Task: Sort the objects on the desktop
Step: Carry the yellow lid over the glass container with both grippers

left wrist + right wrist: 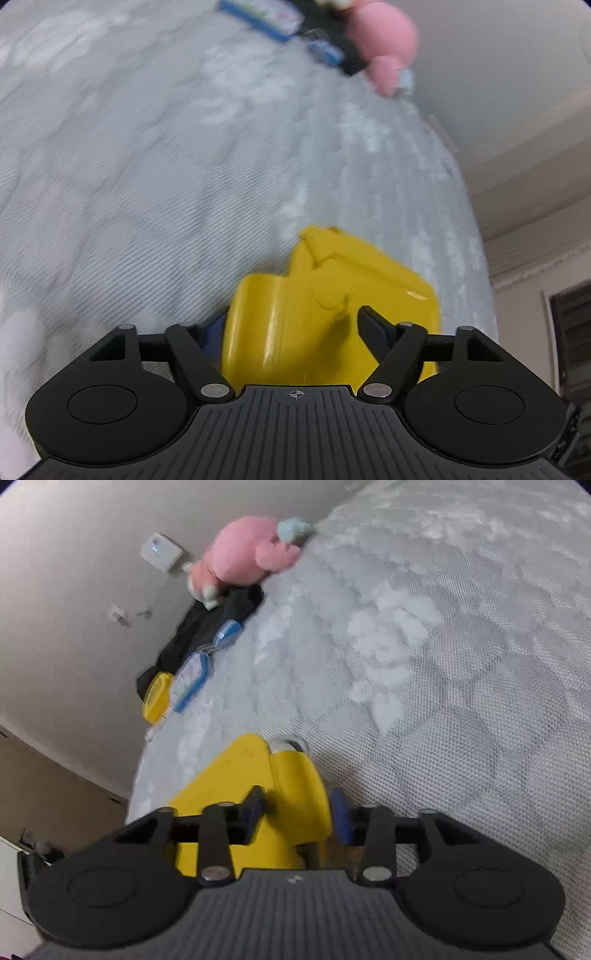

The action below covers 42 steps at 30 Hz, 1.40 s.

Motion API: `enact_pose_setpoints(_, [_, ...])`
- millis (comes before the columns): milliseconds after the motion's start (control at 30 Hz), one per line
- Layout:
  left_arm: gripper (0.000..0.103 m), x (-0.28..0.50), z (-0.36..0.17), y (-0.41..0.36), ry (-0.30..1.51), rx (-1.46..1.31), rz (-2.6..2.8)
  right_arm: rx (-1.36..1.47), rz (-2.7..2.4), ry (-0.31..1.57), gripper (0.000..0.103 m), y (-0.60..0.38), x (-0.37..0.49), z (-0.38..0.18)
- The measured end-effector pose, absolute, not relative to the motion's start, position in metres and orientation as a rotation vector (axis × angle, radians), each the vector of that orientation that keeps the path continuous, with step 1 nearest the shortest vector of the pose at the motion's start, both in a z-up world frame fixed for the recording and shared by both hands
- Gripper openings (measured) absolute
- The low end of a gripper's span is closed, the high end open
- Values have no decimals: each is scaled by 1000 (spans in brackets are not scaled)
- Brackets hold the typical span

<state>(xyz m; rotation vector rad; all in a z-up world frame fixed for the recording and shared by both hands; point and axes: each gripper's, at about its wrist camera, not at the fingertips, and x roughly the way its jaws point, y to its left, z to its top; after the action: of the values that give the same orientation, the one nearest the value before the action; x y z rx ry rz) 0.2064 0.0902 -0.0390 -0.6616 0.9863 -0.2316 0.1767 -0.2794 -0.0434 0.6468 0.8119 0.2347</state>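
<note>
Two hand-held grippers working one yellow plastic object.

Left wrist view: left hand-held gripper [291, 328] straddling yellow object [325, 295] lying on grey quilted bed [147, 166] near its edge; whether pads are pressing, cannot tell.

Right wrist view: right hand-held gripper [297, 812] released, gap showing beside glossy moulded yellow object [258, 786]. Sorting seemingly unfinished: pink plush [243, 550], blue case [192, 683], yellow lid [157, 698] crowding far edge.

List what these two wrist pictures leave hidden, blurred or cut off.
- Yellow plastic object: left wrist view, near end hidden behind the left gripper; what it is stays unclear.
- Same object: right wrist view, lower part behind the right gripper.
- Blue packets: left wrist view, print blurred, cut by the top edge.
- Pink plush toy: right wrist view, face too blurred.
</note>
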Motion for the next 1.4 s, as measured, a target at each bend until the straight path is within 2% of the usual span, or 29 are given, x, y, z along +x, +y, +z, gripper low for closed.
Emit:
enact_pose_setpoints(133, [78, 204, -21, 76, 873, -565, -276, 574, 196, 743, 35, -275, 170, -35])
enact_pose_setpoints(267, [78, 213, -30, 70, 909, -539, -305, 561, 160, 719, 35, -280, 173, -33])
enact_pose_setpoints(300, [78, 216, -35, 69, 923, -523, -290, 552, 152, 731, 26, -280, 173, -36])
enact_pose_setpoints(333, [81, 218, -40, 69, 937, -509, -276, 537, 161, 727, 24, -278, 172, -37])
enact_pose_setpoints(500, [81, 218, -40, 74, 990, -505, -264, 338, 169, 675, 25, -252, 159, -30])
enact_pose_setpoints(667, [82, 211, -34, 77, 1049, -464, -261, 259, 214, 643, 25, -237, 154, -27])
enact_pose_setpoints(767, [96, 213, -41, 76, 1073, -464, -271, 238, 197, 664, 26, -236, 156, -26])
enact_pose_setpoints(900, [95, 214, -46, 73, 1103, -486, -295, 260, 200, 671, 27, -237, 157, -27])
enact_pose_setpoints(933, [88, 212, -41, 75, 1079, -473, -288, 258, 201, 671, 27, -237, 156, -27])
enact_pose_setpoints(967, [87, 208, -35, 79, 1041, -481, -274, 257, 202, 670, 27, -237, 156, -27])
enact_pose_setpoints(1100, [87, 195, -12, 117, 824, -724, -264, 315, 174, 643, 27, -245, 153, -23])
enact_pose_setpoints(1167, [87, 191, -7, 120, 758, -759, -276, 340, 158, 609, 27, -249, 150, -18])
enact_pose_setpoints(1267, [90, 189, -6, 104, 729, -723, -295, 328, 159, 539, 27, -240, 147, -6])
enact_pose_setpoints(1400, [93, 189, -6, 74, 774, -535, -215, 332, 236, 576, 27, -220, 152, -10])
